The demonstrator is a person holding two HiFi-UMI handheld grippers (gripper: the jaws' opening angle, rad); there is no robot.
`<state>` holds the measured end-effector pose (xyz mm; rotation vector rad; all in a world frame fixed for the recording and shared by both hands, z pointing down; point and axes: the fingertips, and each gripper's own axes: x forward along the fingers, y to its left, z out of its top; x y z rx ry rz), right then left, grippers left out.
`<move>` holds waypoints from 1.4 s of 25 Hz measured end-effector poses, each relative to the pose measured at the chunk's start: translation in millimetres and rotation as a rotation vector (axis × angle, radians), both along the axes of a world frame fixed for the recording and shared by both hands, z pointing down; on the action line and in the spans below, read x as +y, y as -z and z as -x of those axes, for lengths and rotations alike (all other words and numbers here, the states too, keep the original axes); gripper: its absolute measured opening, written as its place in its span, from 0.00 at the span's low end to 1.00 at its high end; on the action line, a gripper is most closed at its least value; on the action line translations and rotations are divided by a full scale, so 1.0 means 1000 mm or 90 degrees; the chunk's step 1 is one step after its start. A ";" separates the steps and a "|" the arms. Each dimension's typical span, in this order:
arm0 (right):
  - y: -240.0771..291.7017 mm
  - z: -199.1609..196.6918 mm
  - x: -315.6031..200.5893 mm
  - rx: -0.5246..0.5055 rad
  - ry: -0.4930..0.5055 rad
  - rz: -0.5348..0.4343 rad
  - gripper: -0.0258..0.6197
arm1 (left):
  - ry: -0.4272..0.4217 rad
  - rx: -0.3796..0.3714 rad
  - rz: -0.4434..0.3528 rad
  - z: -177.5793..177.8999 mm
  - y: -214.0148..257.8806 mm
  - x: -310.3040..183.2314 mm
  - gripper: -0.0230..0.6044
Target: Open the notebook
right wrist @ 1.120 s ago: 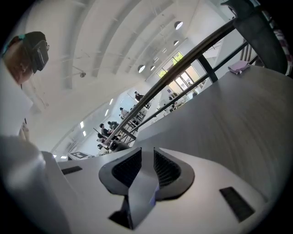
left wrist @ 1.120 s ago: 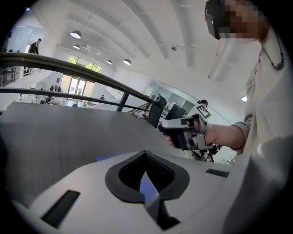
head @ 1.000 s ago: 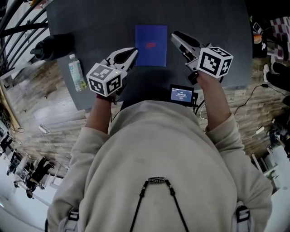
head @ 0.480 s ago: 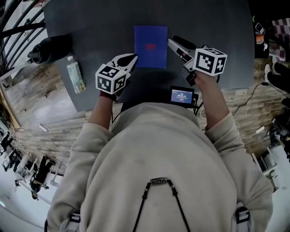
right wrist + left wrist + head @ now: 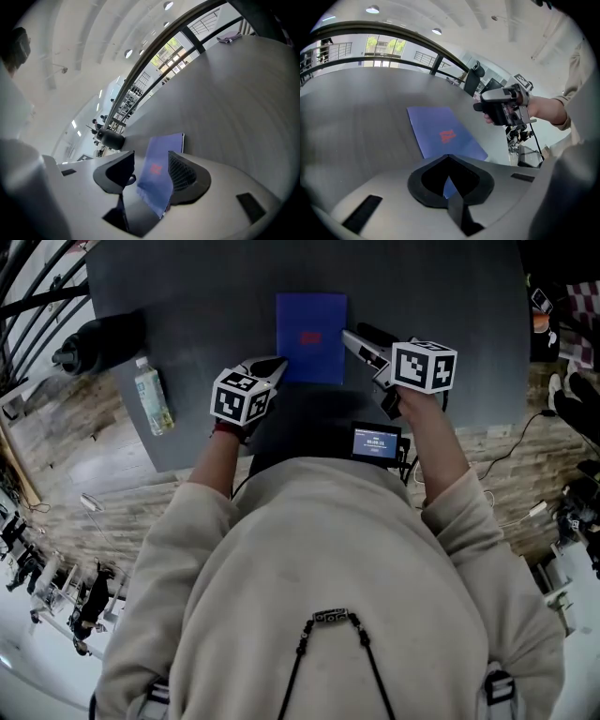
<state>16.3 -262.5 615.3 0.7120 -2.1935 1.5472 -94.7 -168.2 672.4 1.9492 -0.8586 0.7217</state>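
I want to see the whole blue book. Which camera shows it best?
The head view: the blue notebook shows nearly whole, from above, closed. The left gripper view shows it slanted, near end hidden; the right gripper view shows only a strip.

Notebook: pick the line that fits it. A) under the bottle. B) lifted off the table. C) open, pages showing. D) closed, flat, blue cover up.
D: the notebook lies shut and flat on the dark table, its blue cover facing up.

Left hand-held gripper (image 5: 272, 365) jaws together, right hand-held gripper (image 5: 356, 334) jaws just opening, empty
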 end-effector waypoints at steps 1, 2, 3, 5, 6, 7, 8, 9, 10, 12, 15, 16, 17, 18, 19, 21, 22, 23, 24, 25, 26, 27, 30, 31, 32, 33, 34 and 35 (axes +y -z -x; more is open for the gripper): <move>-0.003 0.001 0.001 0.000 -0.002 0.006 0.38 | -0.002 -0.002 0.006 0.000 -0.004 0.002 0.04; -0.006 0.001 0.001 0.000 -0.003 0.012 0.38 | -0.002 -0.001 0.013 -0.001 -0.007 0.004 0.04; -0.009 0.002 0.003 0.002 -0.002 0.017 0.39 | 0.000 0.001 0.021 -0.001 -0.010 0.005 0.04; -0.015 0.003 0.006 0.008 0.006 0.024 0.40 | 0.003 0.000 0.035 0.000 -0.016 0.008 0.04; -0.018 0.004 0.008 0.013 0.012 0.025 0.41 | 0.003 -0.003 0.040 0.001 -0.019 0.010 0.04; -0.021 0.005 0.010 0.019 0.018 0.025 0.41 | 0.002 -0.006 0.044 0.002 -0.021 0.012 0.04; -0.025 0.006 0.012 0.024 0.023 0.028 0.42 | 0.003 -0.008 0.046 0.003 -0.023 0.012 0.04; -0.030 0.007 0.013 0.028 0.024 0.036 0.42 | 0.005 -0.008 0.048 0.005 -0.024 0.013 0.04; -0.036 0.008 0.015 0.029 0.023 0.046 0.42 | 0.009 -0.005 0.048 0.006 -0.025 0.012 0.04; -0.048 0.008 0.020 0.034 0.022 0.067 0.42 | 0.014 0.000 0.047 0.006 -0.025 0.012 0.04; -0.061 0.007 0.024 0.052 0.033 0.073 0.42 | 0.007 0.004 0.042 0.004 -0.026 0.013 0.04; -0.063 0.008 0.025 0.059 0.037 0.073 0.42 | 0.003 0.004 0.041 0.004 -0.026 0.013 0.04; -0.066 0.008 0.026 0.067 0.041 0.072 0.43 | -0.002 0.003 0.041 0.004 -0.025 0.013 0.04; -0.068 0.009 0.026 0.076 0.046 0.071 0.43 | -0.008 0.001 0.040 0.004 -0.025 0.013 0.04; -0.070 0.009 0.026 0.083 0.051 0.068 0.43 | -0.014 0.000 0.039 0.003 -0.024 0.013 0.04; -0.070 0.010 0.027 0.088 0.059 0.065 0.43 | -0.025 -0.003 0.039 0.001 -0.024 0.013 0.04; -0.069 0.012 0.028 0.086 0.064 0.064 0.43 | -0.030 -0.004 0.040 0.000 -0.024 0.013 0.04; -0.067 0.013 0.029 0.082 0.068 0.063 0.43 | -0.033 -0.004 0.042 -0.001 -0.024 0.013 0.04; -0.066 0.015 0.030 0.080 0.072 0.061 0.43 | -0.035 -0.005 0.044 -0.001 -0.024 0.013 0.04; -0.064 0.016 0.030 0.078 0.075 0.058 0.43 | -0.037 -0.005 0.046 -0.001 -0.024 0.013 0.04; -0.062 0.017 0.029 0.074 0.075 0.057 0.43 | -0.038 -0.007 0.047 -0.001 -0.024 0.013 0.04; -0.059 0.019 0.028 0.065 0.072 0.057 0.43 | -0.040 -0.008 0.047 -0.001 -0.024 0.013 0.04; -0.046 0.023 0.024 0.028 0.061 0.059 0.42 | -0.042 -0.001 0.046 0.000 -0.025 0.012 0.04; -0.040 0.024 0.023 0.016 0.060 0.058 0.42 | -0.041 0.006 0.047 0.000 -0.025 0.012 0.04; -0.035 0.026 0.024 0.005 0.061 0.057 0.42 | -0.039 0.013 0.049 0.000 -0.025 0.013 0.04; -0.029 0.028 0.025 -0.006 0.065 0.054 0.42 | -0.037 0.017 0.049 0.000 -0.025 0.013 0.04; -0.023 0.031 0.026 -0.018 0.068 0.051 0.42 | -0.037 0.019 0.049 0.000 -0.025 0.013 0.04; -0.017 0.033 0.026 -0.030 0.071 0.050 0.42 | -0.036 0.021 0.049 0.000 -0.025 0.013 0.04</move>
